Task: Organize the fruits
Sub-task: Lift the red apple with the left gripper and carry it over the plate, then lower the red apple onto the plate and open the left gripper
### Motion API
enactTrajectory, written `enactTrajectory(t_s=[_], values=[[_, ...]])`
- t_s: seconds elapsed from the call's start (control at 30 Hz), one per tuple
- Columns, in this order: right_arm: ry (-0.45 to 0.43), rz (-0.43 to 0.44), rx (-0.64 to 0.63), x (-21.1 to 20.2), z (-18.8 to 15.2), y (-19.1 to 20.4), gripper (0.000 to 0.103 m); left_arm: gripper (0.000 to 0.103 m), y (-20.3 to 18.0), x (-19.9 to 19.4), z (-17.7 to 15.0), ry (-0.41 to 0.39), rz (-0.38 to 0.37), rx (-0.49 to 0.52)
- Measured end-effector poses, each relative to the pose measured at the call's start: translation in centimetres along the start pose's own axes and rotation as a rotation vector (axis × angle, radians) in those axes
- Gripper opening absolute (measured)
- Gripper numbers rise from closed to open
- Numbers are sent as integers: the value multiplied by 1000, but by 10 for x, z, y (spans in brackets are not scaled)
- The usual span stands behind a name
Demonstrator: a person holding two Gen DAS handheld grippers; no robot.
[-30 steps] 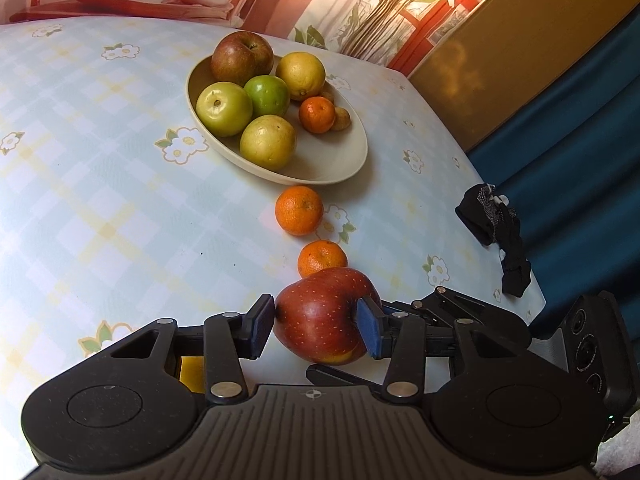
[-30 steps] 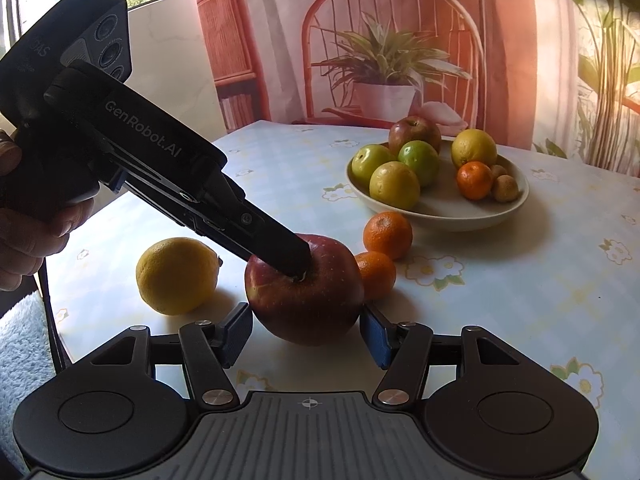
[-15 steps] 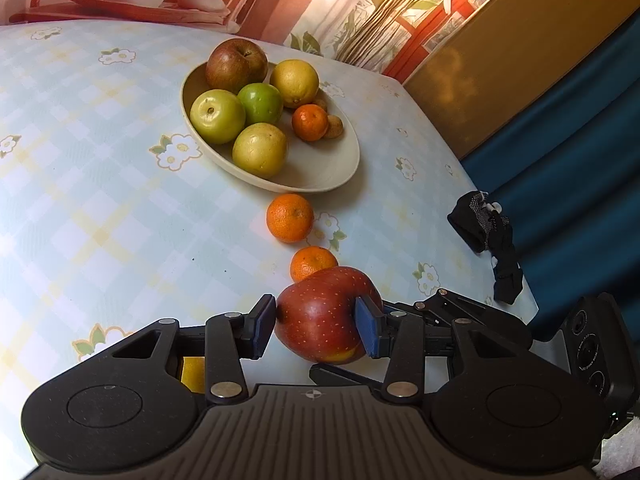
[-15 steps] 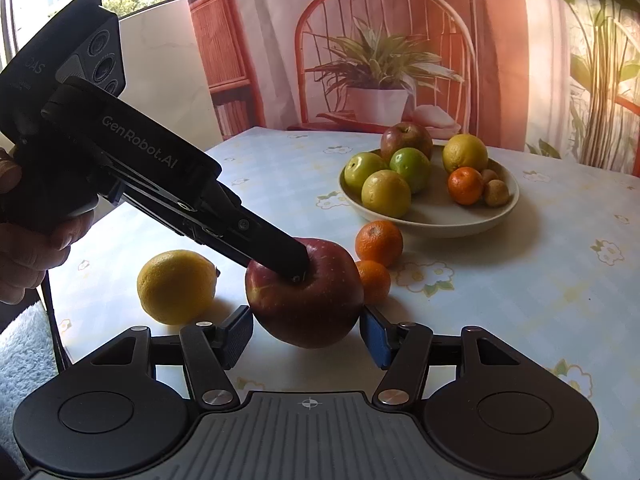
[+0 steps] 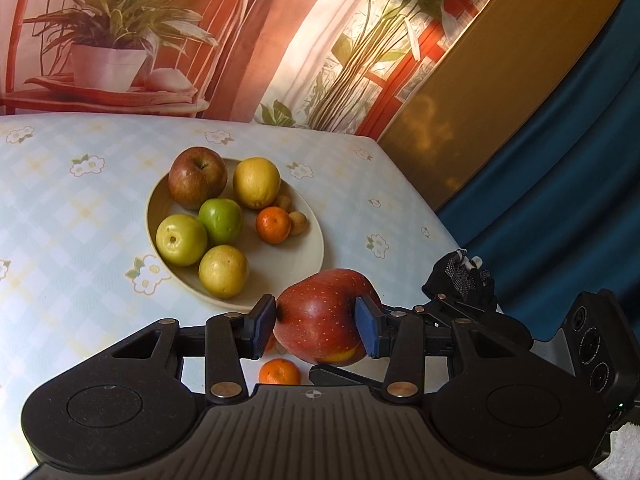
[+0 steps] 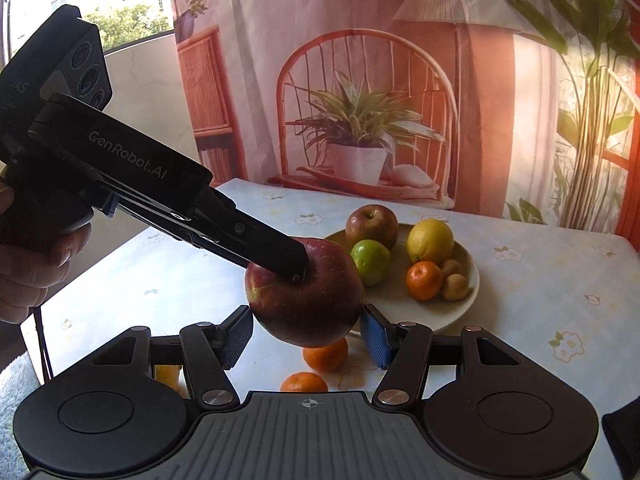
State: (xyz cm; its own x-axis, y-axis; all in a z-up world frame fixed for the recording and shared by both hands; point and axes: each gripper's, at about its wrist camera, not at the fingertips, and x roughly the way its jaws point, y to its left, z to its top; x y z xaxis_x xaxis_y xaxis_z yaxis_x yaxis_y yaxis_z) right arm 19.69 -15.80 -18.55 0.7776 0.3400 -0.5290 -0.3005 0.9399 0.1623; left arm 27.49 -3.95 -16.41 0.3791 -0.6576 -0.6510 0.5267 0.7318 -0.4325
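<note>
A large red apple [image 5: 324, 318] is pinched between the blue pads of the left tool [image 5: 316, 326] and held clear of the counter [image 5: 60, 208], just near of the bowl [image 5: 308, 252] of fruit. The right tool [image 6: 306, 336] is spread around the same apple, whether touching cannot be told. Two oranges [image 6: 325, 354] lie on the counter below it.

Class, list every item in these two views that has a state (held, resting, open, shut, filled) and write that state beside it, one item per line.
Big red apple: held off the table between both grippers.
Left gripper: shut on the big red apple.
Right gripper: shut on the big red apple.
Bowl: on the table, partly filled with fruit.
Two mandarins: loose on the tablecloth.
Black glove: crumpled at the table's edge.
</note>
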Motion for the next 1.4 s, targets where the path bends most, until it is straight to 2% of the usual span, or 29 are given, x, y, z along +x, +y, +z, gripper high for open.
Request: enactTrajectory(t_s=[0.13,0.4,0.7,0.9,1.23,1.4], values=[[17,-8,8,15,10,-22,55,46,-2,19,18,15,9,7],[99,-22,53,51,17,-60,55,44,12,68,43,76,20,-43],[196,-20,61,86,12,-76,55,44,28,100,48,122,52,-83],[210,-25,63,100,12,-76,55,40,38,104,51,117,75,-94],[167,-54,62,112,15,-71,56,40,40,94,54,69,133,-92],[149,-71,63,110,11,-68,56,43,36,82,49,42,150,-86]])
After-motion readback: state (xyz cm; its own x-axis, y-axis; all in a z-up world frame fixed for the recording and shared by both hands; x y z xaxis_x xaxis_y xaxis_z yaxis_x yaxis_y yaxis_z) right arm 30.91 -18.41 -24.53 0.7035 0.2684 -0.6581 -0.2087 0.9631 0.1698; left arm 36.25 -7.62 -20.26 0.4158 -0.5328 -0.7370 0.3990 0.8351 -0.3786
